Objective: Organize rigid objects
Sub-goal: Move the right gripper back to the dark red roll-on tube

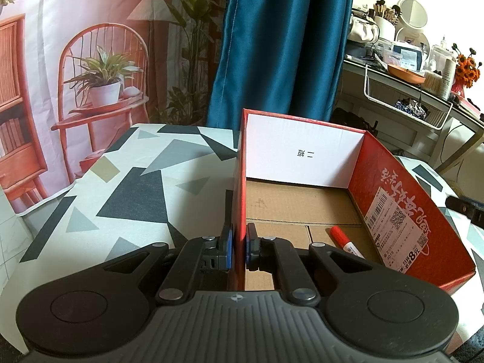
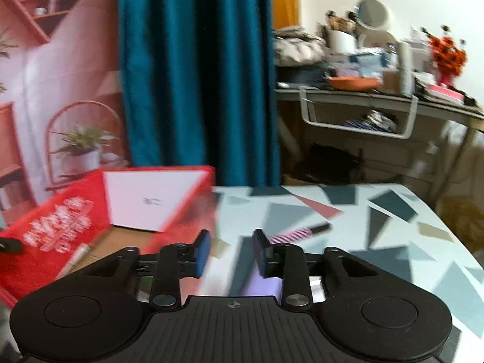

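Left hand-held gripper [image 1: 239, 246] clamps red box [image 1: 408, 208] wall; right hand-held gripper [image 2: 231, 252] gapes empty.

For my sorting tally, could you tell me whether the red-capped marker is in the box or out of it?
In: the marker lies on the cardboard floor of the red box.
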A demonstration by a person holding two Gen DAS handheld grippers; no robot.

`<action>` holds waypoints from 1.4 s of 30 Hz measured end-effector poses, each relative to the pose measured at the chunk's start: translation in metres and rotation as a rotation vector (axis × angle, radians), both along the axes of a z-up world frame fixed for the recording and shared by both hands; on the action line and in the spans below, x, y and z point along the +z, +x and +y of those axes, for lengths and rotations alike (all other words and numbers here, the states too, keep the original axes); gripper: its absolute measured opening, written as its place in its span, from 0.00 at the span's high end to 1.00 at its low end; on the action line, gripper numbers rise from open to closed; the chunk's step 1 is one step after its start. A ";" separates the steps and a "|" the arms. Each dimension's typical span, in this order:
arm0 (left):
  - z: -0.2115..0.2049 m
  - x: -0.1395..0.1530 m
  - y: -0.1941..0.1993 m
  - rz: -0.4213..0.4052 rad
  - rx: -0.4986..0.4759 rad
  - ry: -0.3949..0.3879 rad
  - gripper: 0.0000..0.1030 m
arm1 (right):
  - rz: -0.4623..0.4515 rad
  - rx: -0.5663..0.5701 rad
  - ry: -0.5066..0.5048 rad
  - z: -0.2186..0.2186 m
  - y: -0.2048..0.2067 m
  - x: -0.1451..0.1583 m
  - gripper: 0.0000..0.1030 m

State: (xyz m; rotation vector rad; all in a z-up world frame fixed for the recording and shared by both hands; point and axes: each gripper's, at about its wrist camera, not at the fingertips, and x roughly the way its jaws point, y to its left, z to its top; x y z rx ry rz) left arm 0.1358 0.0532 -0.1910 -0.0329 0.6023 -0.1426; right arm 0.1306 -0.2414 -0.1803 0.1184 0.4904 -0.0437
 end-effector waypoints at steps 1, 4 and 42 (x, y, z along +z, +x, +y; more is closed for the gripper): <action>0.000 0.000 0.000 0.000 0.000 0.000 0.91 | 0.005 -0.015 -0.010 -0.004 -0.001 -0.004 0.53; 0.000 0.000 0.000 0.000 0.000 0.001 0.91 | 0.036 -0.038 -0.069 -0.012 -0.005 -0.020 0.47; 0.001 -0.001 0.000 0.000 0.003 0.000 0.91 | 0.311 -0.015 0.096 -0.011 -0.007 -0.070 0.54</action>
